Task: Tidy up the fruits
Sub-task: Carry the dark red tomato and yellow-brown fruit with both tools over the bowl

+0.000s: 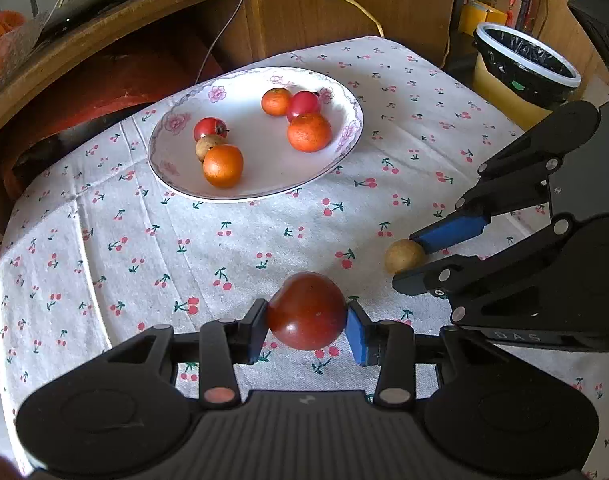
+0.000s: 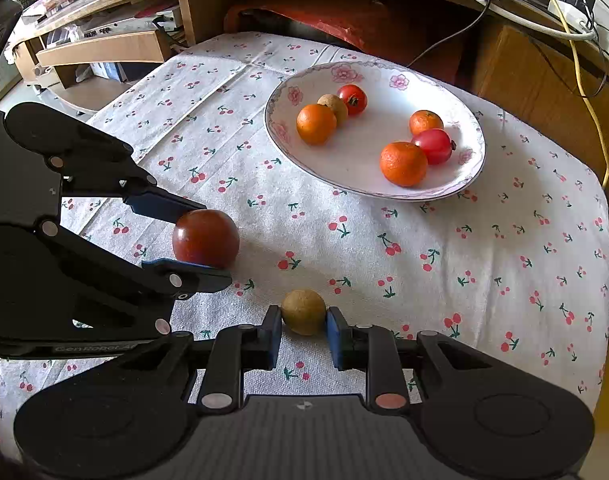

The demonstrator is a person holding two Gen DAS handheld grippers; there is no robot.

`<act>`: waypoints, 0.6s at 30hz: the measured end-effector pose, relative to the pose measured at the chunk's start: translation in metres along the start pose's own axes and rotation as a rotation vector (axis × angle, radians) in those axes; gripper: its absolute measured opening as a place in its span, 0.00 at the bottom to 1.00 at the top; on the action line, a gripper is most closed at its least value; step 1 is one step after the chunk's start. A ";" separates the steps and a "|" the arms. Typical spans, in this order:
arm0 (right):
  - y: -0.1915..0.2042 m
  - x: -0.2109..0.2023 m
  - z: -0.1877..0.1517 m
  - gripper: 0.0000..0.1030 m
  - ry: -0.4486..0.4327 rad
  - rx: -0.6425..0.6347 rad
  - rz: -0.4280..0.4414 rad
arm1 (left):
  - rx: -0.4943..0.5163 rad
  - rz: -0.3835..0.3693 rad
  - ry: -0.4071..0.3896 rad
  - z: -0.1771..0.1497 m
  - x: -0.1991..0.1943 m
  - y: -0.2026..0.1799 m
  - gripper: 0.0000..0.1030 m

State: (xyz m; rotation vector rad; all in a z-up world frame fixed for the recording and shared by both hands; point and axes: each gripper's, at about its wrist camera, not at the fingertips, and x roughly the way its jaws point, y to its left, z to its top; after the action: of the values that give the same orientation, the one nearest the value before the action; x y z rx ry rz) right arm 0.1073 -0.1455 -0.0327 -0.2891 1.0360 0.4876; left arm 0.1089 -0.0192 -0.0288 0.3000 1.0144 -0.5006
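Dark red tomato (image 1: 306, 311) clamped btwn jaws of left gripper (image 1: 307, 330), just above cherry-print surface (image 1: 232, 248). Right gripper (image 2: 303, 330) jaws pinch brown longan (image 2: 303, 311), low on cloth. Floral plate (image 1: 240, 84) w/ six fruits sits well apart.

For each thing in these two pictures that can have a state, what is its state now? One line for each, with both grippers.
left gripper: shut on the dark red fruit.
dark red fruit: held between the fingers.
right gripper: fingers at both sides of the small brown fruit; grip unclear.
small brown fruit: on the tablecloth.
plate: holds six fruits.
bin: open, lined with a black bag.
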 end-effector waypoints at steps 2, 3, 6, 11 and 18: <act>-0.001 0.000 0.001 0.19 0.001 0.003 0.001 | -0.002 0.004 0.003 0.001 0.000 0.000 0.47; -0.001 0.000 0.001 0.19 -0.001 0.003 0.000 | -0.002 0.006 0.004 0.002 0.000 -0.001 0.47; -0.003 -0.002 0.002 0.19 -0.009 0.008 -0.005 | 0.001 0.018 0.005 0.005 0.001 -0.001 0.47; -0.010 -0.010 0.009 0.19 -0.040 0.021 -0.014 | -0.014 0.029 -0.019 0.015 -0.004 0.002 0.47; -0.025 -0.018 0.031 0.19 -0.099 0.042 -0.033 | -0.035 0.062 -0.068 0.040 -0.010 0.012 0.47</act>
State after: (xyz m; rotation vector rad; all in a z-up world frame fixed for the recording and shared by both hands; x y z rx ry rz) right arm 0.1357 -0.1573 -0.0019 -0.2422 0.9421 0.4454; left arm 0.1405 -0.0253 -0.0001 0.2802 0.9437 -0.4336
